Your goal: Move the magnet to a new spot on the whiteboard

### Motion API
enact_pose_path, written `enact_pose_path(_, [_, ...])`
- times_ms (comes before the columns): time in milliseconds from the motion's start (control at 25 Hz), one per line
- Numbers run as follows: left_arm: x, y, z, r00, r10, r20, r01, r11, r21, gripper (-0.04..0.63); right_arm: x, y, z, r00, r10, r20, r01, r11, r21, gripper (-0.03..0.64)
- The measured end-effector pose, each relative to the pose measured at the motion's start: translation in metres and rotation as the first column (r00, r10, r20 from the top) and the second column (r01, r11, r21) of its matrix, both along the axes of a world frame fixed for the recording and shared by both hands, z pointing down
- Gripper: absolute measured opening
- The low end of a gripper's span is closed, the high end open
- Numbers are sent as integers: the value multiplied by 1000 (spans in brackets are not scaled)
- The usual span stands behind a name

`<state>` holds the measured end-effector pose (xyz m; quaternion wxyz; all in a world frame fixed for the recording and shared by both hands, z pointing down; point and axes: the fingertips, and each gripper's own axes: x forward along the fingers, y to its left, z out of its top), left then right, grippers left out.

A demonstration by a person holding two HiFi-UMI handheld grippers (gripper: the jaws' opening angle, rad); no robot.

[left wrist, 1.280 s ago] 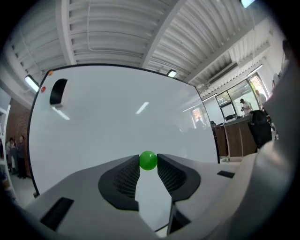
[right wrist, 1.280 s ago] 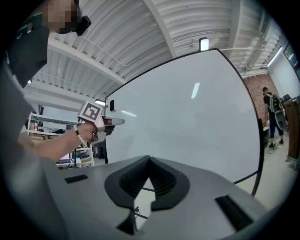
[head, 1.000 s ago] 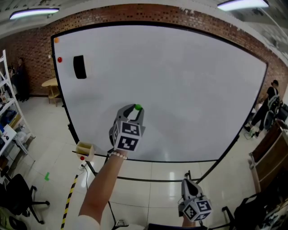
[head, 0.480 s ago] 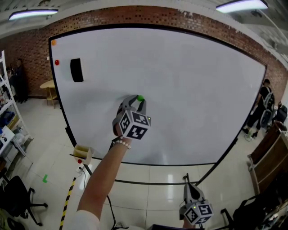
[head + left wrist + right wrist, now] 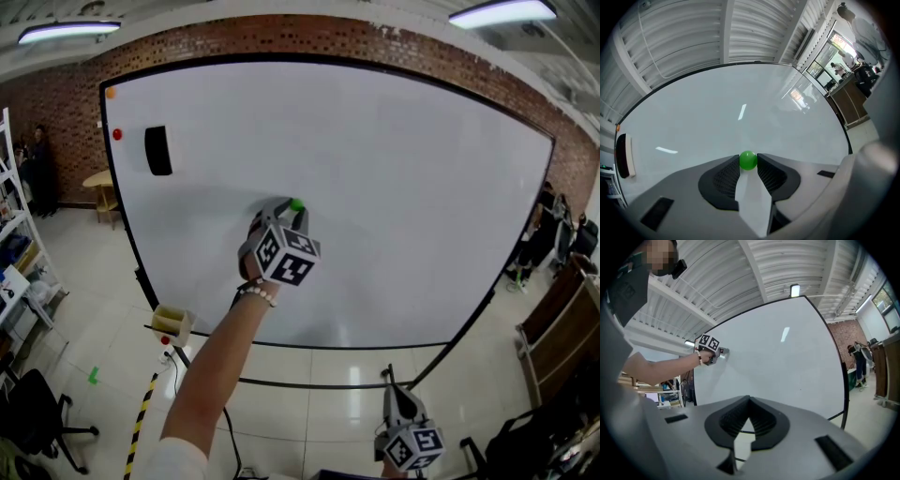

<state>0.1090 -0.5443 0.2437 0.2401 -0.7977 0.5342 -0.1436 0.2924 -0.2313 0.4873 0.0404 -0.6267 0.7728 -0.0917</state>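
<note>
A small green ball magnet (image 5: pixel 296 203) (image 5: pixel 748 160) sits pinched between the fingertips of my left gripper (image 5: pixel 292 208) (image 5: pixel 748 162), which is shut on it. The gripper points at the middle of the large whiteboard (image 5: pixel 394 178) (image 5: pixel 740 122), tips close to its surface; I cannot tell whether the magnet touches the board. My right gripper (image 5: pixel 391 373) (image 5: pixel 749 401) hangs low in front of the board's bottom edge, shut with nothing in it. The right gripper view shows the left gripper (image 5: pixel 723 351) out at the board.
A black eraser (image 5: pixel 157 150), a red magnet (image 5: pixel 117 134) and an orange magnet (image 5: pixel 110 92) sit at the board's upper left. A small wooden box (image 5: pixel 174 322) hangs by the lower-left frame. People stand at the far right (image 5: pixel 547 230); shelves and an office chair (image 5: pixel 37 412) stand at left.
My left gripper has carried the green magnet a little up and to the right along the board and rolled slightly. The right gripper has stayed put.
</note>
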Motion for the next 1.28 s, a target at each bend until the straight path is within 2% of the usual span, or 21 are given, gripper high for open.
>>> enact_pose_path(200, [1,-7,7,1000,-7,20,8,1000,-9,118,3,0,2,1000,9,3,-9,1000,-2,11])
enact_pose_path(560, [1,-9,6,999,-26,29,25,1000,18,121,2,-2,0,1000,7,2,-7,1000,-5,11])
enact_pose_path(600, [1,-7,5,999,-25,21,24,999,23,127,1,-2,0,1000,3,1,-3,1000,-6,11])
enact_pose_path(640, [0,-4,3,1000,-20,7,20,999,27,160,1,-3,0,1000,0,-1,0,1000,-7,11])
enact_pose_path(760, [-8,14,1,996,26,-80,-25,1000,17,164,-2,-6,2,1000,-8,-3,8,1000,-10,11])
enact_pose_path(840, [-17,30,8,984,64,-165,-66,998,-6,163,-6,-10,4,1000,-15,-6,15,1000,-15,11])
enact_pose_path(1000, [-51,57,50,933,89,-350,-129,987,-93,141,-24,-23,8,998,-53,-20,53,998,-20,11])
enact_pose_path(1040, [-61,62,64,918,82,-387,-136,984,-116,96,-30,-26,7,998,-63,-23,62,998,-22,11])
enact_pose_path(1160, [-89,79,106,884,51,-464,-144,975,-167,17,-47,-37,4,996,-83,-39,82,996,-29,11])
enact_pose_path(1280, [-108,98,147,858,29,-513,-170,959,-229,0,-58,-52,4,994,-94,-55,92,995,-35,11])
